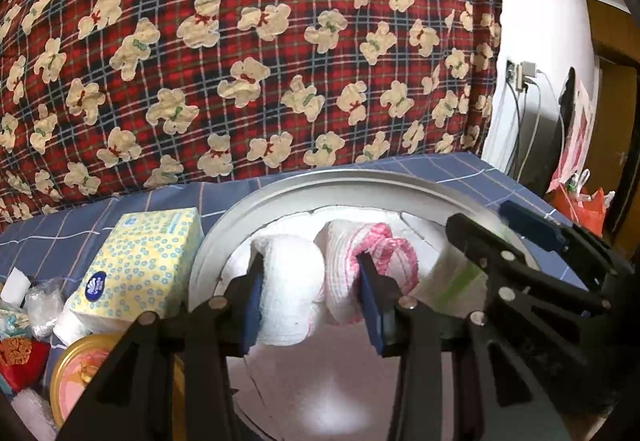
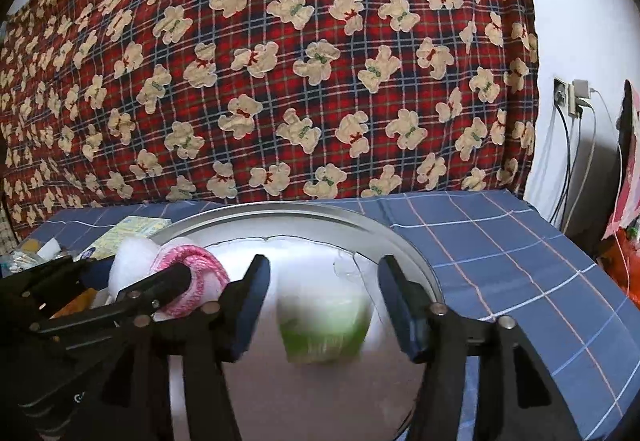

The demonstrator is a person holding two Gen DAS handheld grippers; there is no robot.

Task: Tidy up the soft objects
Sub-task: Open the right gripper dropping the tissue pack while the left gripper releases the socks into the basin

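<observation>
A round metal tray (image 1: 240,213) lies on the blue checked cloth. In the left wrist view my left gripper (image 1: 310,305) is shut on a rolled white-and-pink towel (image 1: 320,273) over the tray. The towel also shows in the right wrist view (image 2: 188,273) at the left. My right gripper (image 2: 324,305) is open over the tray, and a blurred green-and-white soft object (image 2: 324,325) lies between its fingers, apart from them. In the left wrist view the right gripper's fingers (image 1: 532,233) reach in from the right.
A yellow tissue pack (image 1: 144,261), a gold-rimmed round tin (image 1: 76,373), a red pouch (image 1: 20,361) and small packets lie left of the tray. A red plaid bear-print cover (image 1: 248,53) hangs behind. Wall sockets with cables (image 2: 572,101) are at right.
</observation>
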